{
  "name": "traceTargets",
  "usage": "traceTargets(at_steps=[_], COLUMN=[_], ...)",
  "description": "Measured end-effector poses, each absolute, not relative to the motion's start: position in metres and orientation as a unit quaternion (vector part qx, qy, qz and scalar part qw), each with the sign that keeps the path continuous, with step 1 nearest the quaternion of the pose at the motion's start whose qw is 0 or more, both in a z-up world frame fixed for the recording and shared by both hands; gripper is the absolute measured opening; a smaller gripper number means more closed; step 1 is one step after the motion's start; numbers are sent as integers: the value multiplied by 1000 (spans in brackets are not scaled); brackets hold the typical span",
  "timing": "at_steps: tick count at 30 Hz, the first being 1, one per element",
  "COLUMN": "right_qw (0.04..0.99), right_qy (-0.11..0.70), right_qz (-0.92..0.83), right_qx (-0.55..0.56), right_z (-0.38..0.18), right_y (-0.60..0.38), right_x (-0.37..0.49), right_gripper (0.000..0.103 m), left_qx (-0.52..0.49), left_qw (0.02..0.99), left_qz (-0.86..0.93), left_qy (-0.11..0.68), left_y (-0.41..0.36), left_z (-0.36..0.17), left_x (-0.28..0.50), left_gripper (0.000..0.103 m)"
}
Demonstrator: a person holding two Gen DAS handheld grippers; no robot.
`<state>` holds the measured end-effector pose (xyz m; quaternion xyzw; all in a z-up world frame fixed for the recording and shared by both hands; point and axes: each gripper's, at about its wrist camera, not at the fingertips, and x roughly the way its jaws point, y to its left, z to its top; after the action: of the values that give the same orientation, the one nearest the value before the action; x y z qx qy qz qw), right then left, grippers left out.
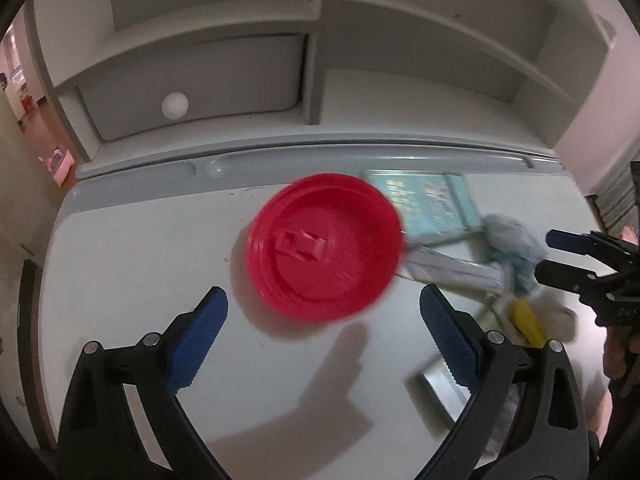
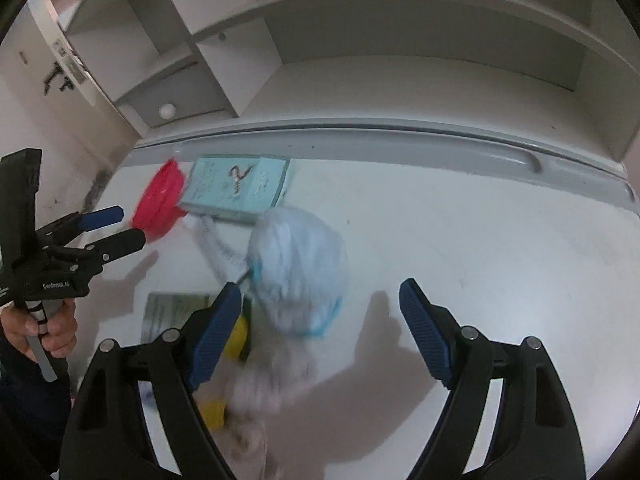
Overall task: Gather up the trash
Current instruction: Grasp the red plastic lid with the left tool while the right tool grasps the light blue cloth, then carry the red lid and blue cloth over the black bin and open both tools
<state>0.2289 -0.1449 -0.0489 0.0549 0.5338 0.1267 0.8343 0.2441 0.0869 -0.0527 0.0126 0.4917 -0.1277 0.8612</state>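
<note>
Both tongs stand apart, gripping nothing. Ahead of the left tongs (image 1: 322, 320) lies a red lid (image 1: 324, 246) on the desk (image 1: 132, 264), nothing on it. The crumpled bag (image 2: 296, 268) sits just ahead of the right tongs (image 2: 320, 316), nearer their left finger, beside a teal book (image 2: 236, 184) and a yellow piece (image 2: 236, 336).

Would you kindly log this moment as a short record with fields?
surface: white desk under wall shelves
left gripper: open, holding nothing, pointed at the red plastic lid
right gripper: open, holding nothing, near the crumpled white-and-blue bag
other items: teal book, yellow object, papers
image quality: blurred
</note>
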Motion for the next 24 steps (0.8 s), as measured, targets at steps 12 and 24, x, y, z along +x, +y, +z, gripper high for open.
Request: traceTargets(at_steps=[12,24], right_qw=[843,885], right_qy=[519,446], right_qz=[130,45], right_qx=[54,126], right_z=[-45,19], right_y=[-140,-252], right_x=[233,120], right_gripper=[22,20], left_qx=[35,61], left_qw=[870,891], left_qz=[-131,-185], left_qy=[474,411], left_y=[79,16], left_z=[-67,11], left_x=[270,193], left_gripper=[78,76])
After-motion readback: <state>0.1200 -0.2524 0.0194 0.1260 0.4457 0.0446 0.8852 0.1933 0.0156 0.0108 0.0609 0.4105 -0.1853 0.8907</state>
